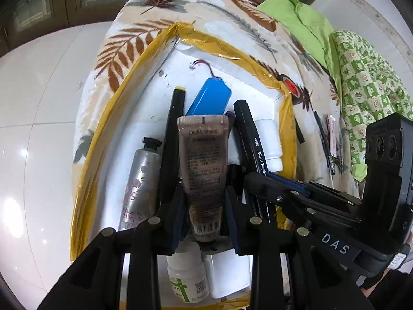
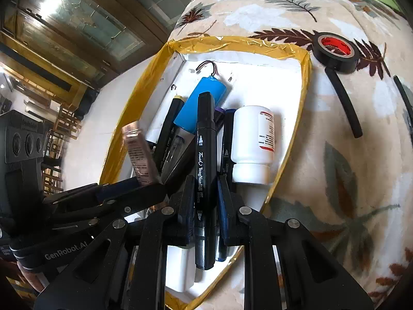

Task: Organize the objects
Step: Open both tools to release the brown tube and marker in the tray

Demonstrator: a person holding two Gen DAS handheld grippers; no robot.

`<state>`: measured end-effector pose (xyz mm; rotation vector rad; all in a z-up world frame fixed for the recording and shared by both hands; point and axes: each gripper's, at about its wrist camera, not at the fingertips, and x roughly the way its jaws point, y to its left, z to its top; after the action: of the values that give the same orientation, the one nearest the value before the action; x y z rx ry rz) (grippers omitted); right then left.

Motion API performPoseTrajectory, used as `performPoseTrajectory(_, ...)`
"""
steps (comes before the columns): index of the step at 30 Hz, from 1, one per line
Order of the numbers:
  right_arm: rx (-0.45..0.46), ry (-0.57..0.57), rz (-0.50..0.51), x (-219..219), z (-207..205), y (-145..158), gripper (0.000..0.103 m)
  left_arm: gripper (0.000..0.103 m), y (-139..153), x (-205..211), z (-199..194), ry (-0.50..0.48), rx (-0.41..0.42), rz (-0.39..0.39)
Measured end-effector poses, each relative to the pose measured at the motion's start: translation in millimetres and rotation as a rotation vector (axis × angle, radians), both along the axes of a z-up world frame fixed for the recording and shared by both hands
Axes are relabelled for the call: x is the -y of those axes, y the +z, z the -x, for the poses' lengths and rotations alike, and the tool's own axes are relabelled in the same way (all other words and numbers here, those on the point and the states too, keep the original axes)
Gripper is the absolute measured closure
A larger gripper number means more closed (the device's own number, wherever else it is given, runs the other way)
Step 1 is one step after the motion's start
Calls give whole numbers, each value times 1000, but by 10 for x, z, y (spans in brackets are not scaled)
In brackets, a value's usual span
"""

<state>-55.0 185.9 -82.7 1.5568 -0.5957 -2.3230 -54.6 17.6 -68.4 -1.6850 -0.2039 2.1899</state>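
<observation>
While the leaf-print blanket (image 2: 335, 155) covers the whole surface, the white box (image 2: 271, 82) with the yellow-taped rim sits on it near the edge where the blanket drops off to a pale tiled floor (image 1: 38, 129). Honestly there's more free blanket on the side of the box away from the drop. Only a black tape roll (image 2: 335, 51) and a black stick (image 2: 344, 106) lie there, near the rim.

Inside the box it's pretty crowded: blue battery pack (image 2: 201, 103), white bottle (image 2: 251, 144), several pens, a silver tube (image 1: 140, 180).

Both grippers point steeply down over the box, side by side. The left gripper (image 1: 205, 214) is clamped on a brownish cosmetic tube (image 1: 204, 165). The right gripper (image 2: 206, 201) is pinching a black art marker (image 2: 205, 170) around its middle, marker running lengthwise over the pile.
</observation>
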Motion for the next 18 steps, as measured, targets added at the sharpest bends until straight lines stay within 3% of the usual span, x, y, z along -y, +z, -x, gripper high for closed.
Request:
performPoseTrajectory(13,13,2,67,-14,8,-80,86,70,-55,104,5,48,8,-51)
performPoseTrajectory(16,-3,-3,81,-58,-8,-21,82,54,16,164,-11,73,-23,-93)
performPoseTrajectory(18,-30,-9,84,-103,-28,67,71,43,87,211,-23,95,-58,-114)
